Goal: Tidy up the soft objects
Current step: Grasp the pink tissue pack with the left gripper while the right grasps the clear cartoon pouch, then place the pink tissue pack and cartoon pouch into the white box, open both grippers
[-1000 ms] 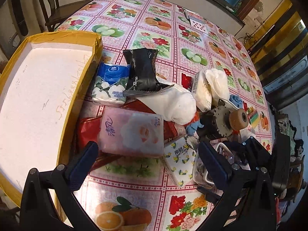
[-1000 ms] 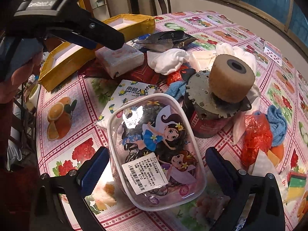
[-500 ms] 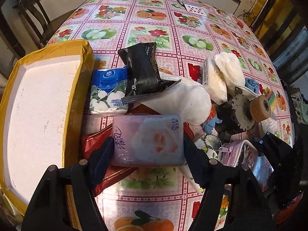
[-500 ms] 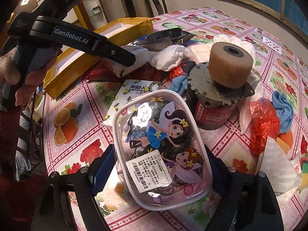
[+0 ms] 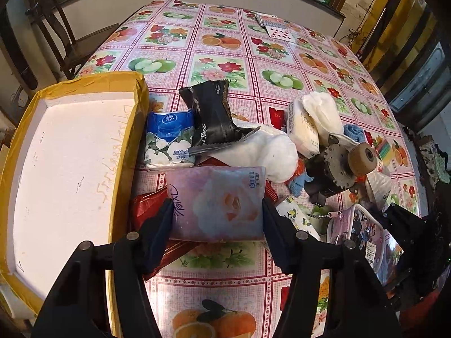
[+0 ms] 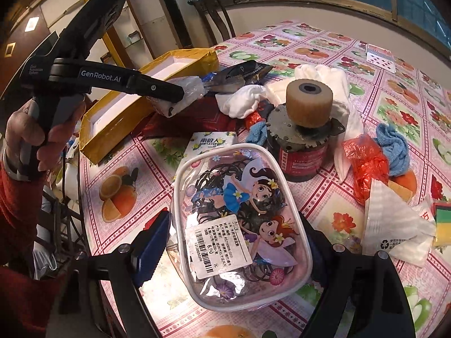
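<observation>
Left wrist view: the left gripper (image 5: 215,211) has both fingers pressed against the sides of a pink tissue pack (image 5: 217,202) with a rose print, so it grips this pack. The pack lies over a red plastic wrapper (image 5: 146,205) on the table with fruit-pattern cloth (image 5: 225,56). Just to the left stands a yellow-taped foam box (image 5: 62,155), with white inside. Behind the pink pack are a blue tissue pack (image 5: 169,140), a black snack wrapper (image 5: 211,115) that leans on it, and a white cloth (image 5: 262,152). More to the right I see a cream tissue pack (image 5: 303,129), a metal motor with a tan roller (image 5: 344,166) lying tilted in this view, and a small floral tissue pack (image 5: 293,217). At the far right edge the cartoon pouch (image 5: 363,231) shows between the other gripper's fingers.

Right wrist view: the right gripper (image 6: 236,242) is closed on the clear cartoon pouch (image 6: 239,225), its fingers touching both long sides; a barcode label faces up. The pouch rests on the table, just in front of the floral tissue pack (image 6: 211,140) and the motor with roller (image 6: 307,121). To the right lie a red plastic bag (image 6: 366,163), a blue cloth (image 6: 394,149) and a white plastic bag (image 6: 394,225). At the left a hand (image 6: 42,135) holds the left gripper (image 6: 174,98), which clamps the pink pack (image 6: 186,93) beside the foam box (image 6: 135,112)
</observation>
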`<move>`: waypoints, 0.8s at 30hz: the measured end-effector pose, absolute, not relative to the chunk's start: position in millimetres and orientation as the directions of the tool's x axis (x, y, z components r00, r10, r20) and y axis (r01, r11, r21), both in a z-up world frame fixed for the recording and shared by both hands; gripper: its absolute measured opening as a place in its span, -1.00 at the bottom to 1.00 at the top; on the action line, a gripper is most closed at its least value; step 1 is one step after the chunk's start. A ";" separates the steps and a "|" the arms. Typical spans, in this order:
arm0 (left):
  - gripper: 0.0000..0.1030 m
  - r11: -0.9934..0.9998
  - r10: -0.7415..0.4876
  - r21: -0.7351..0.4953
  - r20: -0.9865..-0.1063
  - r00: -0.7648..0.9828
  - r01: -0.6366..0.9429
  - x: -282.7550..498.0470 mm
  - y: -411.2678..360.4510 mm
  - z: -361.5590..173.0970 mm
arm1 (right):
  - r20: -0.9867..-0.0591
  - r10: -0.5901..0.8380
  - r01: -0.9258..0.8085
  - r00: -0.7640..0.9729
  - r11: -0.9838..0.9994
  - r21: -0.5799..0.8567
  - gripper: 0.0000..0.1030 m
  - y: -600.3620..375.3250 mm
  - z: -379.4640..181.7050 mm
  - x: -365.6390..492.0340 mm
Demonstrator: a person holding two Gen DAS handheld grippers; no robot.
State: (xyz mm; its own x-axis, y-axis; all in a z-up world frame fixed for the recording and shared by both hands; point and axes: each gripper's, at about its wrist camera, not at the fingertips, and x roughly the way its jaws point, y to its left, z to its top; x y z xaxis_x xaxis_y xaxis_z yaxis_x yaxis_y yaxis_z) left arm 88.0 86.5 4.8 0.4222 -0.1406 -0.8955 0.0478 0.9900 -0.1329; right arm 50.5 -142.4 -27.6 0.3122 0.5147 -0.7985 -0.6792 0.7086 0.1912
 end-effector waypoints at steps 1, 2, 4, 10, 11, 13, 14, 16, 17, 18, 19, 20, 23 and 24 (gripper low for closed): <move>0.16 0.989 -0.145 -0.140 -0.891 0.430 0.044 86.2 88.6 8.5 | -0.796 0.519 -0.682 0.312 0.705 0.193 0.66 -140.5 -24.3 49.2; 0.16 0.988 -0.150 -0.146 -0.887 0.437 0.042 84.3 91.1 12.7 | -0.792 0.522 -0.685 0.316 0.703 0.190 0.66 -138.0 -20.8 47.7; 0.16 0.987 -0.155 -0.153 -0.874 0.460 0.043 79.0 97.4 23.2 | -0.783 0.533 -0.694 0.321 0.695 0.189 0.66 -133.2 -13.4 44.4; 0.16 0.989 -0.132 -0.146 -0.847 0.515 0.013 69.5 129.1 47.9 | -0.755 0.579 -0.715 0.308 0.664 0.217 0.66 -101.2 10.2 45.7; 0.16 0.990 -0.117 -0.141 -0.843 0.525 -0.005 69.0 137.9 50.9 | -0.751 0.581 -0.718 0.313 0.662 0.213 0.66 -92.5 14.4 48.0; 0.16 0.991 -0.082 -0.125 -0.840 0.536 -0.044 70.7 159.7 54.2 | -0.747 0.589 -0.729 0.308 0.651 0.212 0.66 -69.7 22.8 54.2; 0.16 0.990 -0.067 -0.122 -0.840 0.539 -0.066 71.5 169.3 53.9 | -0.745 0.593 -0.733 0.306 0.646 0.213 0.66 -57.5 26.3 58.2; 0.16 0.987 -0.028 -0.107 -0.842 0.539 -0.116 74.2 191.7 51.4 | -0.742 0.600 -0.742 0.299 0.635 0.214 0.66 -29.1 33.2 68.6; 0.16 0.985 -0.004 -0.097 -0.843 0.538 -0.144 77.2 204.1 49.8 | -0.743 0.600 -0.746 0.297 0.632 0.212 0.66 -11.2 36.0 75.6; 0.16 0.982 0.021 -0.083 -0.843 0.538 -0.168 79.6 213.8 48.3 | -0.742 0.602 -0.747 0.294 0.629 0.215 0.66 3.5 37.4 82.3; 0.16 0.980 0.046 -0.066 -0.843 0.535 -0.189 82.0 221.7 45.7 | -0.745 0.602 -0.747 0.286 0.627 0.220 0.66 20.6 37.4 92.0; 0.16 0.976 0.059 -0.064 -0.845 0.531 -0.209 85.1 231.6 42.4 | -0.748 0.601 -0.743 0.282 0.630 0.226 0.66 33.8 36.7 100.1; 0.16 0.964 0.062 -0.081 -0.855 0.514 -0.252 97.4 256.6 30.0 | -0.762 0.586 -0.717 0.278 0.654 0.241 0.66 76.3 28.9 131.3; 0.16 0.960 0.058 -0.091 -0.860 0.507 -0.265 102.1 262.1 26.6 | -0.768 0.577 -0.707 0.278 0.664 0.244 0.66 88.7 25.2 142.1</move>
State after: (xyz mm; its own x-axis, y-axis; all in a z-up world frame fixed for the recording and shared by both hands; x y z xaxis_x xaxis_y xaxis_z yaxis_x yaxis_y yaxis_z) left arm 102.1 262.1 26.6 0.5067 0.0582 -0.8602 -0.2647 0.9600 -0.0910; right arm 142.1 88.7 25.2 0.2776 0.5773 -0.7679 -0.7068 0.6641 0.2437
